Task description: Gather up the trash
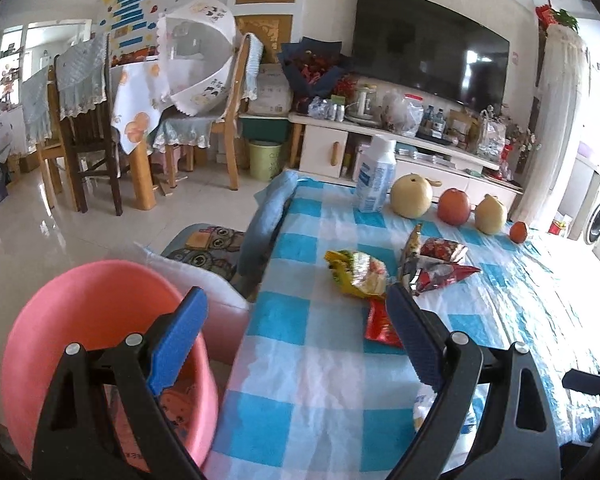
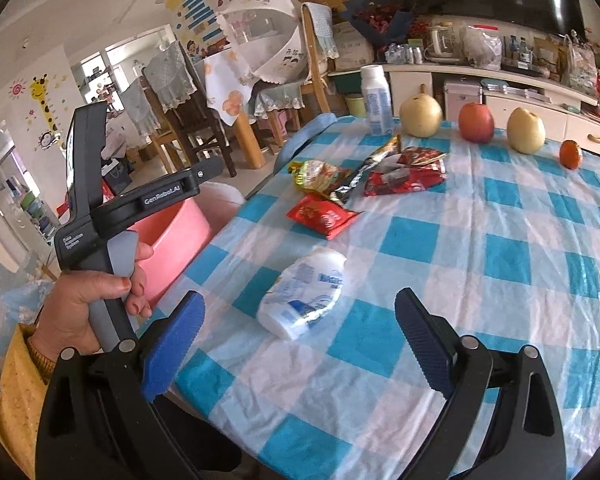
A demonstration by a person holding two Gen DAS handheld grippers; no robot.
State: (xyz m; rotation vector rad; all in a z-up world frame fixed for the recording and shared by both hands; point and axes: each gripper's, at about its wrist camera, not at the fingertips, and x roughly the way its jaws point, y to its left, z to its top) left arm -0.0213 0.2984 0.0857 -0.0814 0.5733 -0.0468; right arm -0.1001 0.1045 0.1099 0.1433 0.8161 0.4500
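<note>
Wrappers cluster mid-table — bottle lying nearer me, upright bottle and fruit row along the far edge. Basin sits left, off the table.

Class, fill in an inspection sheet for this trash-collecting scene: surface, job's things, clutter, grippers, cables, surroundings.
Surface: table under a blue-and-white checked cloth.
Job's things: red wrapper, yellow wrapper, more snack wrappers and a crumpled white bottle lying on the cloth; pink bin beside the table.
Clutter: upright bottle, two pears, an apple, a small orange.
Grippers: left gripper open, empty; right gripper open, empty, facing the crumpled bottle.
Cables: nothing seen.
Surroundings: television, dining chairs.
</note>
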